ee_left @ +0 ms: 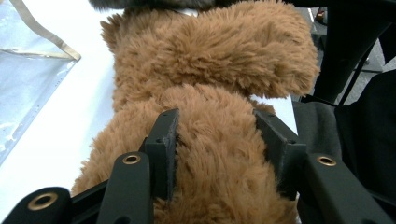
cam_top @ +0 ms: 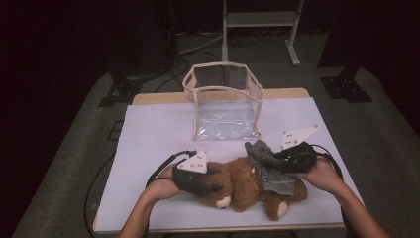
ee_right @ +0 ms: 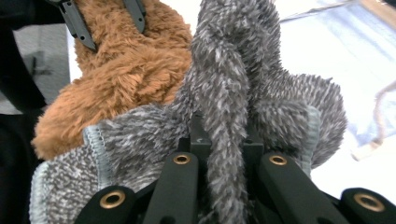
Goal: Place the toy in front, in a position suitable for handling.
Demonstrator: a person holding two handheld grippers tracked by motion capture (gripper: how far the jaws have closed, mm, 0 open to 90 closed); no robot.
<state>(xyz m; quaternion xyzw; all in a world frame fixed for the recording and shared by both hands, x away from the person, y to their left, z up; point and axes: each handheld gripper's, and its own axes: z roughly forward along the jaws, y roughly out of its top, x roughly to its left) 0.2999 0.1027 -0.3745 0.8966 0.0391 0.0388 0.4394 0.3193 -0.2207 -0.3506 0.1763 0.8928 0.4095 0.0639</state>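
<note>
The brown, long-piled plush teddy bear [cam_top: 242, 186] lies on its back near the front edge of the white-covered table [cam_top: 148, 134]. My left gripper [cam_top: 214, 179] is clamped on a thick limb of its fur, and my right gripper [cam_top: 277, 157] is pinched tight on a fold of the grey fuzzy terry cloth [cam_top: 270, 171] draped over it. If I pull the cloth hard, I expect the soft fur to slip from the left pads, or the bear to drag toward the clear plastic bag with beige trim [cam_top: 225, 101]. The bear looks fluffy, limp and squashy.
</note>
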